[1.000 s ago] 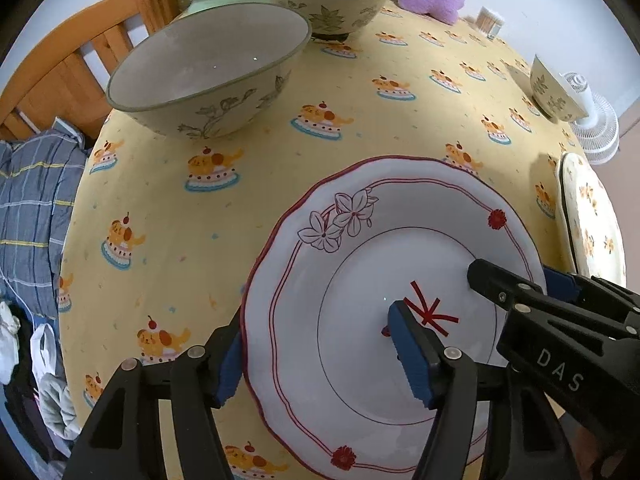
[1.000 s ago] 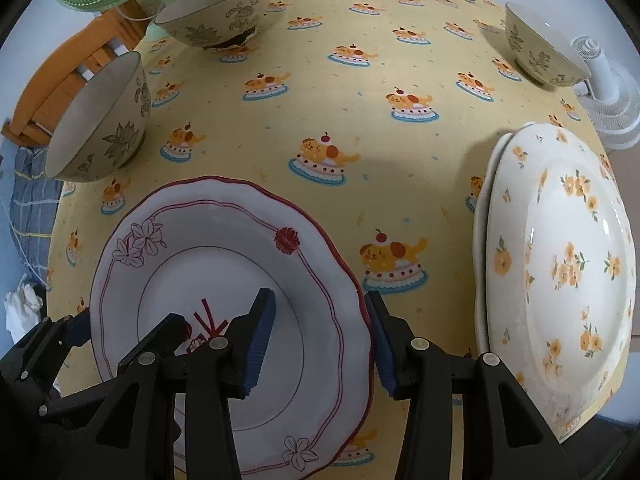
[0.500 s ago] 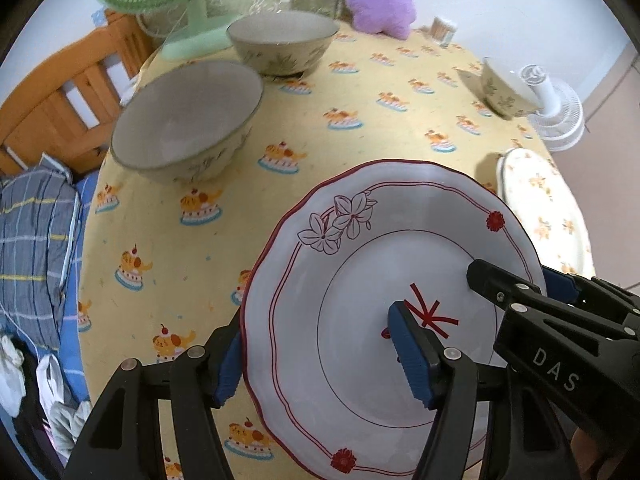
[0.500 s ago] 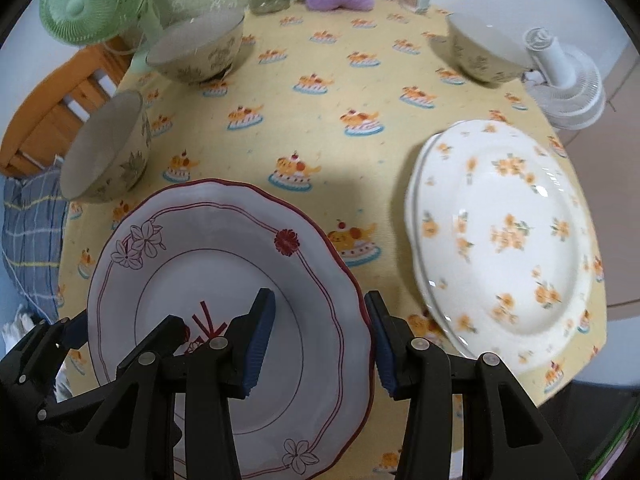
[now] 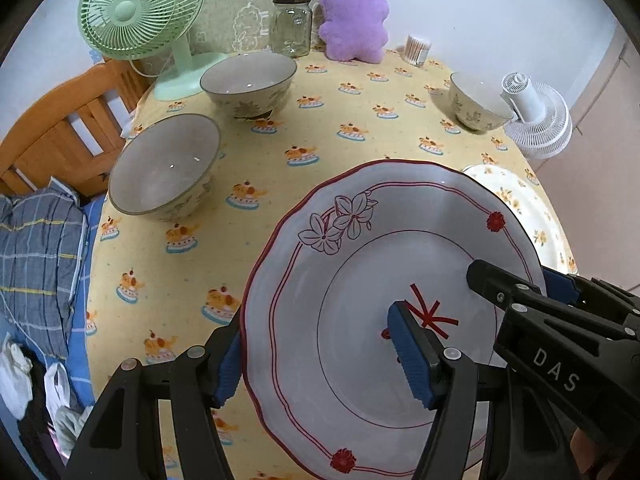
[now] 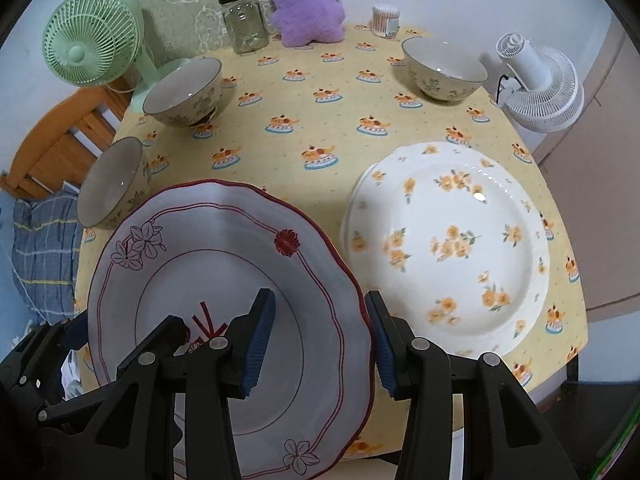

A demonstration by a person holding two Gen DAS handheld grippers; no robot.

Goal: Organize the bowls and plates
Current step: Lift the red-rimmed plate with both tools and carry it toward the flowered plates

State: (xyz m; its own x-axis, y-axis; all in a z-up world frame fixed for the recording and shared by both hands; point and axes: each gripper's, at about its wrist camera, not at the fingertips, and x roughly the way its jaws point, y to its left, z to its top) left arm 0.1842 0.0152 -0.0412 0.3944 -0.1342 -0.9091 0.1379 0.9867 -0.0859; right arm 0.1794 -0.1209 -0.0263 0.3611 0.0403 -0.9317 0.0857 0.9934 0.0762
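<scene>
A white plate with a scalloped red rim [image 5: 360, 272] hangs above the yellow tablecloth, held from both sides. My left gripper [image 5: 320, 360] is shut on its left rim, one blue pad under and one on top. In the right wrist view my right gripper [image 6: 320, 344] is shut on the right rim of the same plate [image 6: 208, 264]. A stack of yellow-flowered plates [image 6: 448, 240] lies to the right on the table. Three patterned bowls stand apart: near left [image 5: 164, 164], back left [image 5: 248, 80], back right [image 5: 476, 100].
Along the table's far edge stand a green fan [image 5: 136, 12], a glass jar [image 5: 292, 24], a purple plush toy [image 5: 354, 20] and a cotton-swab tub [image 5: 418, 48]. A white fan [image 6: 536, 80] stands off the right side. A wooden frame [image 5: 60, 132] and plaid bedding [image 5: 36, 264] lie left.
Both grippers have risen with the red-rimmed plate held between them. The table has dropped away, and more of it shows, up to the far wall.
</scene>
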